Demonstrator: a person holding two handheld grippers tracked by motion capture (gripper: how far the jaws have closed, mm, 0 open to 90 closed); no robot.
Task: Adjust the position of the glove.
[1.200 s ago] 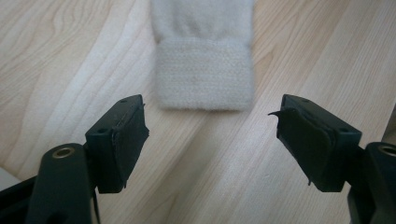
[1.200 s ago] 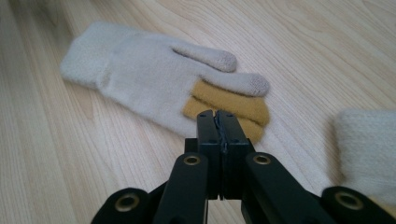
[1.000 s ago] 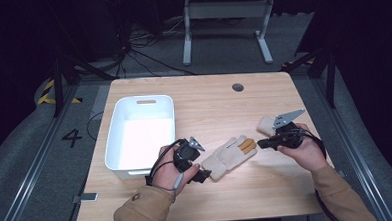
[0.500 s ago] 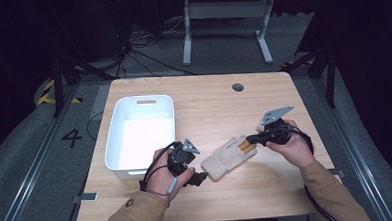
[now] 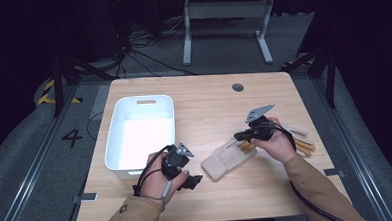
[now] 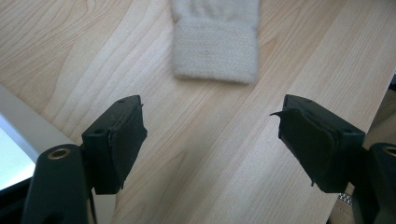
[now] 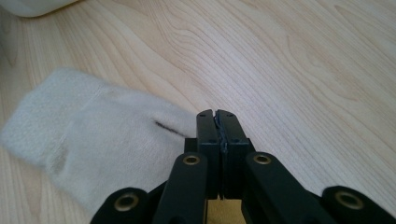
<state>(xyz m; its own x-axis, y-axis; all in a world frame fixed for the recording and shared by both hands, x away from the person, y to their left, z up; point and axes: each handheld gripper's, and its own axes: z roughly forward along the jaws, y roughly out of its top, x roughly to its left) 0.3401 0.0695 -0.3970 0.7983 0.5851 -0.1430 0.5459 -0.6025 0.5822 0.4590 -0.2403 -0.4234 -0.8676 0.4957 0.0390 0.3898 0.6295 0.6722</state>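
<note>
Right tool (image 5: 237,137), jaws together, has shifted onto the glove (image 5: 228,157); left tool (image 5: 196,181) gapes beside its cuff.

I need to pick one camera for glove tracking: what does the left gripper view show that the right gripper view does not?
Left gripper view: its tongs stand open over bare wood, the glove's knitted cuff lies ahead, and the white bin's rim shows at the left edge.

Right gripper view: its tongs are shut at the glove's edge, with the pale palm side spread to the left.

Both: the cream glove and the wooden table.
</note>
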